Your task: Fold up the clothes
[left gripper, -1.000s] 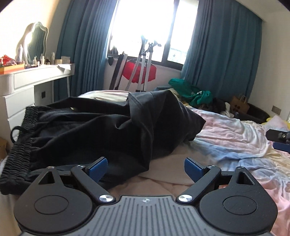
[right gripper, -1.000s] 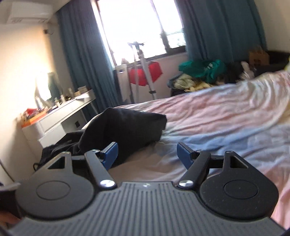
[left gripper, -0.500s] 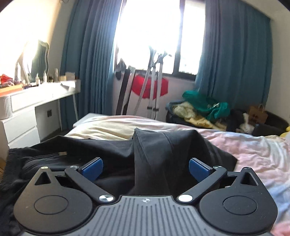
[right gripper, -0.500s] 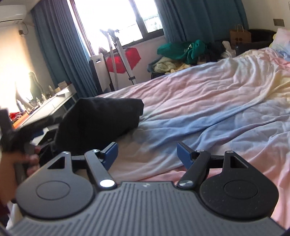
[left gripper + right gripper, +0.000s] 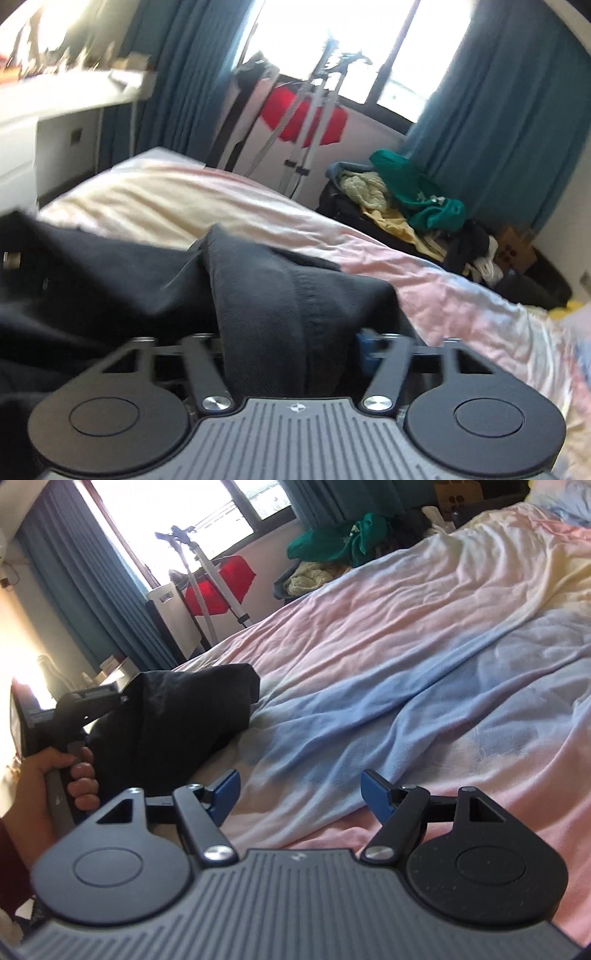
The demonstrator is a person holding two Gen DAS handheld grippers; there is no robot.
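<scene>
A black garment [image 5: 258,295] lies bunched on the bed's left part; it also shows in the right wrist view [image 5: 184,716]. My left gripper [image 5: 291,347] is pushed into it: a raised fold fills the gap between the fingers and hides the pads, apart from a sliver of blue on the right. The jaws stand wide apart with cloth between them. In the right wrist view the left gripper's body [image 5: 74,705], held by a hand, meets the garment. My right gripper [image 5: 299,794] is open and empty, low over the pastel bedsheet [image 5: 406,672], right of the garment.
A white dresser [image 5: 44,110] stands to the left of the bed. A tripod [image 5: 310,122] with a red item stands by the window. A pile of green and yellow clothes [image 5: 406,199] lies beyond the bed's far edge, with blue curtains behind it.
My left gripper has moved forward into the black garment, and a fold now sits between its fingers. My right gripper has swung right and tilted over the sheet and stays open.
</scene>
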